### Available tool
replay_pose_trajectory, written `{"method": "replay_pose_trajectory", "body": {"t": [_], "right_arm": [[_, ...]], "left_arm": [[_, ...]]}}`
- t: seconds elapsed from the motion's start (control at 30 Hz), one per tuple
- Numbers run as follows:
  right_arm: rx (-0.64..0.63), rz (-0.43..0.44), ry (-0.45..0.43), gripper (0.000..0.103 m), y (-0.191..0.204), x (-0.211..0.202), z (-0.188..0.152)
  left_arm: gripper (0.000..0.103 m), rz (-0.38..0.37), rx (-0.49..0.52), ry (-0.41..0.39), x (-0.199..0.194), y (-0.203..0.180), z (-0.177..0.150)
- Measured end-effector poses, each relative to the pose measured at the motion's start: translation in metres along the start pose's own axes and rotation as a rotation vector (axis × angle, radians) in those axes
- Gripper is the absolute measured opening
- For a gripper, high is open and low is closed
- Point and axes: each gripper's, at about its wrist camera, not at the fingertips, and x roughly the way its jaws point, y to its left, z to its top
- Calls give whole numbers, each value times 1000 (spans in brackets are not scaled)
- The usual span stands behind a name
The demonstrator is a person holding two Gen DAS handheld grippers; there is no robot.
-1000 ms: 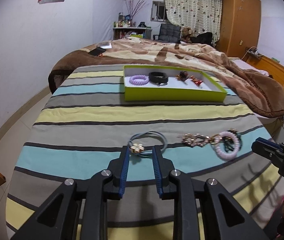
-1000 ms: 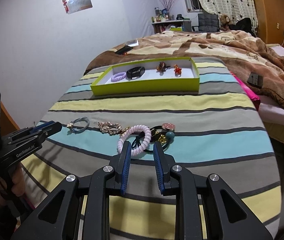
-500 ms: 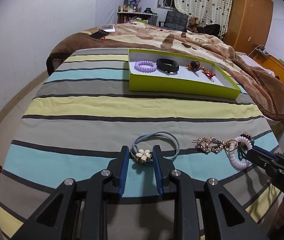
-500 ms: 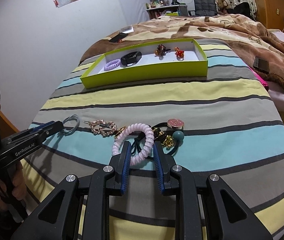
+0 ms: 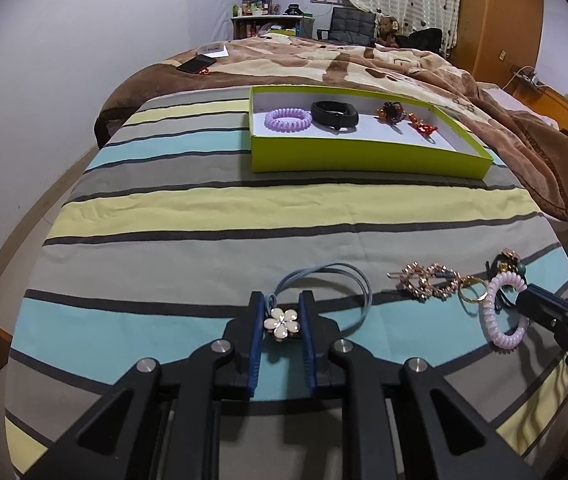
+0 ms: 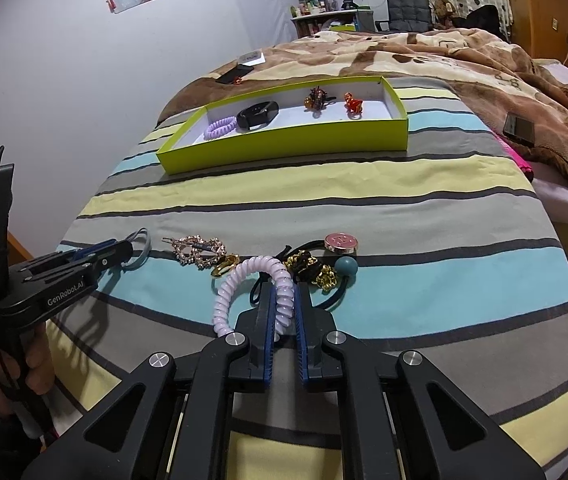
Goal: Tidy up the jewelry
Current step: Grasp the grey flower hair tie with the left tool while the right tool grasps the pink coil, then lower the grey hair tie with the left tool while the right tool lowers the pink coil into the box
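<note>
Between the just-closing left gripper's (image 5: 281, 322) pads, flower hair tie (image 5: 281, 323) (pink coil (image 6: 279, 296) likewise pinched in right gripper (image 6: 281, 304)).

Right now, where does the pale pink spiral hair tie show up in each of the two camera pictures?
Left wrist view: the pink spiral hair tie lies at the far right, at the tip of the right gripper.
Right wrist view: low in the centre, one side pinched between that gripper's pads.
Shared landmark: the green tray lies farther up the striped bed.
</note>
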Motion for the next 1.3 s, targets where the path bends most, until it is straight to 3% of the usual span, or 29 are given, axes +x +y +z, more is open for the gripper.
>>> {"method": "replay_pose_trajectory", "body": {"t": [0.67,1.3], "right_arm": [[8,29,-83,9,0,-30,8],[2,15,-140,9,-21,-12,74]], "left_arm": [[18,-107,7,-111,-42,-11,5],[18,-96,48,-180,-21,-19,72]]}}
